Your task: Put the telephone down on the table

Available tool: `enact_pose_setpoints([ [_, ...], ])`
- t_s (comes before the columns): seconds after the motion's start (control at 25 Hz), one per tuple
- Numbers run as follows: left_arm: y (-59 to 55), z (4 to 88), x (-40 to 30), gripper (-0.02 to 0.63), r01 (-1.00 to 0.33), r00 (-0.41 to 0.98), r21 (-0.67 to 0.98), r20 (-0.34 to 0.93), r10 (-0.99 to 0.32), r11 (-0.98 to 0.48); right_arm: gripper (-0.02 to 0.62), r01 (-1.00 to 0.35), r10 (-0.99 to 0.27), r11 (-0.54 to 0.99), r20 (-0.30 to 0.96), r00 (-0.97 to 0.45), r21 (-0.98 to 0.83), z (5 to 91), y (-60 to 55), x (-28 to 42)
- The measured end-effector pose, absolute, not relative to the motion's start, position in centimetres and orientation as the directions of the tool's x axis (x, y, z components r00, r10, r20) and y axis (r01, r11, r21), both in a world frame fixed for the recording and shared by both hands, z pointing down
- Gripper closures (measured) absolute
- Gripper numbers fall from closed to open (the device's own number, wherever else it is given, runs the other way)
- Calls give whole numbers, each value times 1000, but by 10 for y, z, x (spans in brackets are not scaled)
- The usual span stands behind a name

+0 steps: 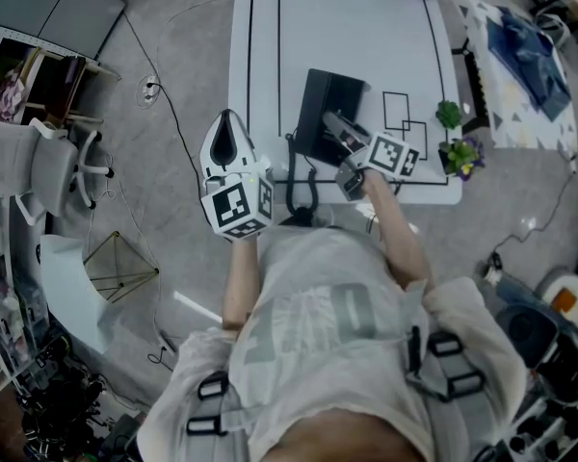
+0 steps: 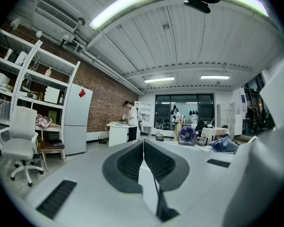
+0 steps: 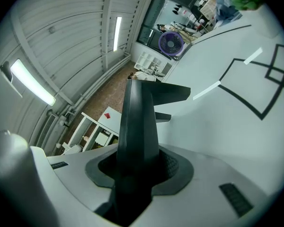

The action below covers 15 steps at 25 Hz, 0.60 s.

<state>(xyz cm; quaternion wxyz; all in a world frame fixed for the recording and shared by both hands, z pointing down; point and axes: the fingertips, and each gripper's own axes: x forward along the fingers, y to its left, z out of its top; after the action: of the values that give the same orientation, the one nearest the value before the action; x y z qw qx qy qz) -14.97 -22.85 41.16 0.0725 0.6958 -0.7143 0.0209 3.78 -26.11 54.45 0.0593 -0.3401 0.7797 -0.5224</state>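
1. Head view: I stand at the near edge of a white table [image 1: 366,27] marked with black lines. A black telephone base [image 1: 318,104] lies on it, and its coiled cord [image 1: 302,189] trails towards me over the table's edge
2. My right gripper [image 1: 345,141] reaches over the base with the dark telephone handset [image 1: 335,123] in its jaws. From here I cannot tell whether the handset touches the base or hangs just above it
3. Right gripper view: my jaws are part-way closed and clamp the handset [image 3: 139,126] on both sides. It juts out ahead of the gripper [image 3: 137,169], with the white tabletop [image 3: 227,126] close beside it
4. Left gripper view: my left gripper [image 2: 143,160] has its jaws pressed together with nothing between them. In the head view it [image 1: 226,138] hangs off the table's left side, well apart from the telephone
5. I judge this to be the carrying step, with the handset gripped and not yet set down
6. Next, as I see it, I should lower the handset until the table or the base bears its weight, keeping the cord slack, and only then spread the right jaws and draw back without dragging it
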Motion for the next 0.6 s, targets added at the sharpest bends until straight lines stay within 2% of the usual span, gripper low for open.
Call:
enact_pose_setpoints([
  [0.28, -231, 412, -151, 597, -997, -10, 70, 137, -990, 20, 442, -500, -587, 223, 294, -754, -837, 549, -262, 42],
  [0.44, -232, 414, -146, 597, -997, 0, 73, 140, -990, 10, 442, -475, -579, 197, 289, -762, -858, 549, -260, 38],
  [0.6, -233, 414, -140, 597, -998, 15, 68, 139, -990, -6, 439, -538, -581, 198, 343, -738, -820, 549, -263, 40],
])
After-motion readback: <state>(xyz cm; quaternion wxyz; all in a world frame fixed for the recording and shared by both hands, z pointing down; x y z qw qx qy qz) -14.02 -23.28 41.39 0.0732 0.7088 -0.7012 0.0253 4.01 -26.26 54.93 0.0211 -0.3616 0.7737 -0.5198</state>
